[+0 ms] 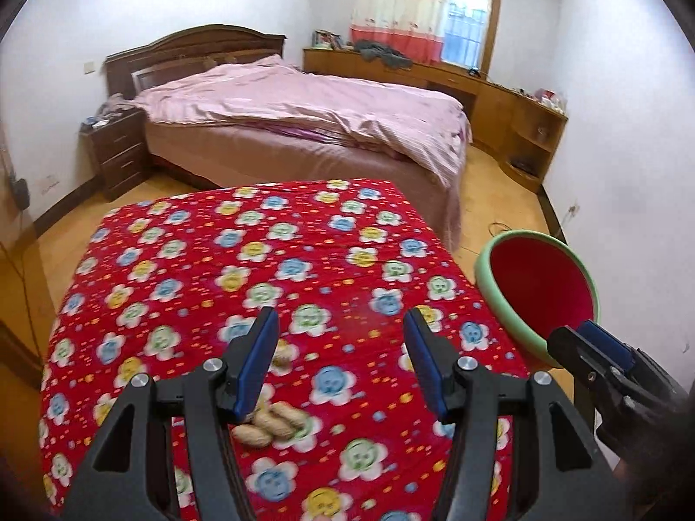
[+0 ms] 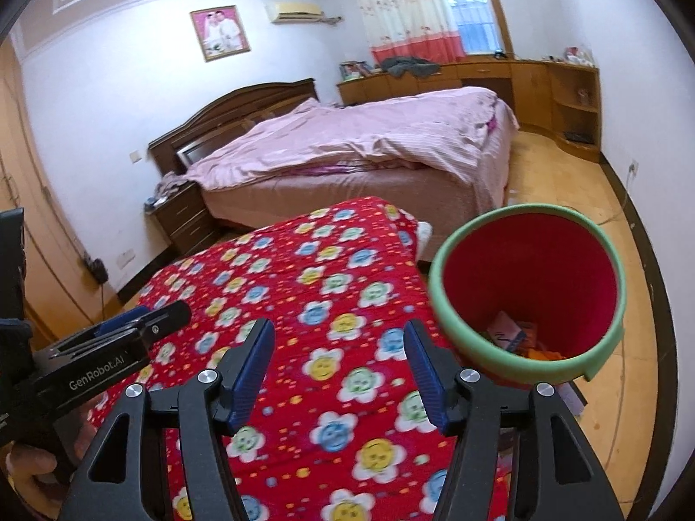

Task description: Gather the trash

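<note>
The round waste bin with a green rim and red inside [image 2: 527,291] stands on the floor just beside the right edge of the table under the red quilted cloth with coloured flowers [image 1: 278,256]. There is one bin. It looks like light, stiff plastic, and it already holds some scraps at the bottom: a pinkish packet and something orange, though I cannot count them exactly. I judge that it does not need to be lifted; the trash can be dropped over its rim.

The pale tan peanuts in their shells [image 1: 269,423] lie on the cloth near its front edge, right beside the left finger of the left gripper [image 1: 341,360]. I count about four in the pile, and perhaps one more is half hidden behind that finger. They should be very light, dry and brittle, so a soft pinch across the middle of one shell seems best; hard pressure can crack it.

The left gripper has its jaws released with nothing between them. The right gripper [image 2: 339,364] is also spread open and empty, near the bin.
</note>
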Action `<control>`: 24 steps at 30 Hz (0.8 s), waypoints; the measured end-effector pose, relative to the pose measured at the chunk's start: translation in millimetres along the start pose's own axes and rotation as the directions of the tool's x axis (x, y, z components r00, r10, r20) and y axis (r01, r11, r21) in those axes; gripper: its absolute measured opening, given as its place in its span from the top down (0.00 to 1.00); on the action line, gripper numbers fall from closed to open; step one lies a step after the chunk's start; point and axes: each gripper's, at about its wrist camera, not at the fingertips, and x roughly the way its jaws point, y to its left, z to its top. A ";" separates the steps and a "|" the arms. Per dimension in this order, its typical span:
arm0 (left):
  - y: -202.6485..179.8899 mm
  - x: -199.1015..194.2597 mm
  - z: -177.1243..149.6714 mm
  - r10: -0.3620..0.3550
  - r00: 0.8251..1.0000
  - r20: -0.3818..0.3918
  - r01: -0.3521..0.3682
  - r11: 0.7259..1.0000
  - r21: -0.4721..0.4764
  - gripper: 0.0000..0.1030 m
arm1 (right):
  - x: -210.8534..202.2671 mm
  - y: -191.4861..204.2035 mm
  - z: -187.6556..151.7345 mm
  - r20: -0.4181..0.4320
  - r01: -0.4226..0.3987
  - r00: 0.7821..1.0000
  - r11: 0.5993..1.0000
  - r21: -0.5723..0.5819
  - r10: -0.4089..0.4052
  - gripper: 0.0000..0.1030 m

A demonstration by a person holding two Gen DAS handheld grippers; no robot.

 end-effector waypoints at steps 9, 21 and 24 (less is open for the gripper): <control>35.6 -19.6 -23.5 0.054 0.999 0.007 -0.054 0.997 -0.054 0.43 | -1.4 33.4 -16.4 -0.003 -0.022 1.000 0.998 -0.058 0.021 0.39; 58.0 -32.0 -50.9 0.141 0.989 0.035 -0.137 0.986 -0.098 0.42 | 0.0 53.3 -36.2 0.009 -0.001 1.000 0.994 -0.110 0.002 0.39; 59.8 -30.5 -55.0 0.143 0.989 0.028 -0.139 0.984 -0.109 0.43 | -0.3 54.5 -38.8 0.011 0.000 1.000 0.994 -0.113 0.001 0.39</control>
